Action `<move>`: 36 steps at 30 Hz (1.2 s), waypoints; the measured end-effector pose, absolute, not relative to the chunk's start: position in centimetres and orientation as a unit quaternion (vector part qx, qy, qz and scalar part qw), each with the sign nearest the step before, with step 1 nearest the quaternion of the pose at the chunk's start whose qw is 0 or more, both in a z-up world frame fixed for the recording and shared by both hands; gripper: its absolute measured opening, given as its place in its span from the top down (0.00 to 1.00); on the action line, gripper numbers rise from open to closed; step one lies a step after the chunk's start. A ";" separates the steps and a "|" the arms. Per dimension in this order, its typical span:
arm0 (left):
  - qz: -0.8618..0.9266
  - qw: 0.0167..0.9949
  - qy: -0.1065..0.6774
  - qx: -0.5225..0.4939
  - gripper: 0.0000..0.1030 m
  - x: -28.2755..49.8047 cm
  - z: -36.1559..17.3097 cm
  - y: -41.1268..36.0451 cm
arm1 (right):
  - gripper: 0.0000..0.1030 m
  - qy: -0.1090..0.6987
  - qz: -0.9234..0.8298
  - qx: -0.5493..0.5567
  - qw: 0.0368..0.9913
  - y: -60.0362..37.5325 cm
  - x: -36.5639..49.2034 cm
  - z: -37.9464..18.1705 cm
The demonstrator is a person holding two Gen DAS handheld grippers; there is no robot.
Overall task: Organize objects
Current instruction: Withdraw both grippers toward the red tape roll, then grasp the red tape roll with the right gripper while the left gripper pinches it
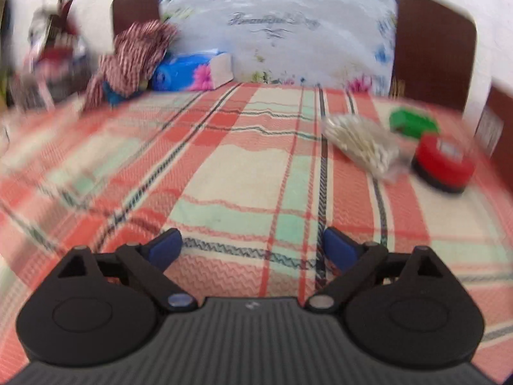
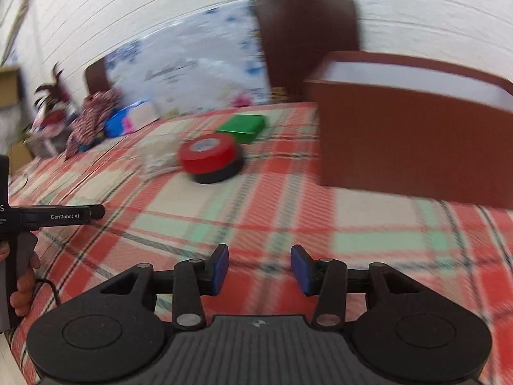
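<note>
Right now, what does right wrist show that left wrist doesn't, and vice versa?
Only the right wrist view: the brown box, open-topped, right of the items, plus the left gripper's body and the hand holding it at the left edge.

Only the left wrist view: the left gripper head-on, wide open and empty.

Both: the red tape roll stacked on a black roll, the green box, the bag of cotton swabs, the plaid bedspread and the floral pillow. The right gripper is open, empty.

Items on plaid bedspread, left of brown box

Red tape roll flat atop black roll, nearest box; green box flat just behind; clear bag of cotton swabs touching roll's far side, lying flat.
</note>
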State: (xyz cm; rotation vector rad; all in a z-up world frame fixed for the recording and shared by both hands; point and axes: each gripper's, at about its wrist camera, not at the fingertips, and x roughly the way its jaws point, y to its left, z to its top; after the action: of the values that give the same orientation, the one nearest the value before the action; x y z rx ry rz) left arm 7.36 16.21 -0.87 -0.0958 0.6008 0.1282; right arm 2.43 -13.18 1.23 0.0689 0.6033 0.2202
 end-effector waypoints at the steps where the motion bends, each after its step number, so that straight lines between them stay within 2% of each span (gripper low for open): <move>1: 0.066 0.954 0.288 -0.059 0.08 7.1 -0.8 16.5 | 0.52 0.289 0.116 0.019 0.950 -11.9 3.4 1.5; 2: 0.067 0.954 0.287 -0.057 0.08 7.2 -0.8 16.4 | 0.48 0.278 0.119 0.003 0.953 -10.8 4.3 1.9; 3: 0.071 0.954 0.287 -0.048 0.08 7.3 -0.8 16.0 | 0.37 0.263 0.120 -0.016 0.957 -9.6 5.2 2.1; 5: 0.071 0.954 0.289 -0.033 0.08 7.6 -0.8 15.3 | 0.24 0.240 0.116 -0.042 0.963 -7.9 7.2 2.8; 8: 0.067 0.955 0.288 -0.039 0.08 7.6 -0.8 15.6 | 0.25 0.238 0.102 -0.032 0.965 -7.1 10.9 3.2; 11: 0.065 0.955 0.287 -0.047 0.08 7.5 -1.0 15.9 | 0.32 0.273 0.085 -0.010 0.958 -7.1 14.4 2.5; 12: 0.065 0.955 0.286 -0.048 0.08 7.5 -1.0 15.9 | 0.31 0.275 0.086 0.000 0.958 -7.3 14.6 2.3; 16: 0.063 0.955 0.285 -0.053 0.08 7.5 -1.1 16.1 | 0.31 0.281 0.119 0.002 0.952 -8.0 11.6 2.5; 20: 0.063 0.955 0.286 -0.052 0.08 7.5 -1.1 16.1 | 0.31 0.301 0.137 -0.047 0.942 -9.8 4.7 1.3; 22: 0.064 0.955 0.287 -0.049 0.08 7.5 -1.0 16.0 | 0.38 0.311 0.128 -0.030 0.941 -12.5 0.7 0.4; 23: 0.064 0.954 0.288 -0.047 0.08 7.6 -1.0 15.9 | 0.52 0.313 0.113 -0.020 0.943 -13.8 -1.2 0.2; 25: 0.065 0.953 0.292 -0.040 0.07 7.7 -1.0 15.7 | 0.44 0.302 0.082 0.003 0.950 -16.1 -4.3 0.5; 26: 0.066 0.953 0.295 -0.032 0.07 7.8 -1.0 15.4 | 0.36 0.300 0.069 0.016 0.951 -17.1 -5.3 0.6; 27: 0.067 0.952 0.299 -0.021 0.07 7.9 -1.0 15.1 | 0.34 0.299 0.060 0.025 0.952 -17.8 -6.0 0.6; 30: 0.069 0.947 0.314 -0.004 0.13 7.7 -0.3 13.5 | 0.39 0.298 0.047 0.021 0.953 -18.8 -6.5 0.4; 33: -0.008 0.940 0.337 -0.050 0.22 6.8 1.5 10.8 | 0.32 0.301 0.060 0.034 0.951 -18.7 -6.2 0.4; 35: -0.076 0.932 0.347 -0.066 0.32 6.3 2.7 8.0 | 0.33 0.300 0.079 0.032 0.950 -18.1 -5.7 0.5; 36: -0.110 0.926 0.353 -0.071 0.33 6.3 3.2 6.6 | 0.33 0.298 0.088 0.026 0.950 -17.7 -5.5 0.5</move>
State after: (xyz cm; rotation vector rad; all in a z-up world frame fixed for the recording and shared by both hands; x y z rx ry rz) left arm 6.27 6.57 3.24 -0.1456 0.7239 -0.2248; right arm -5.51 -17.65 0.54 0.0536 0.6066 0.1792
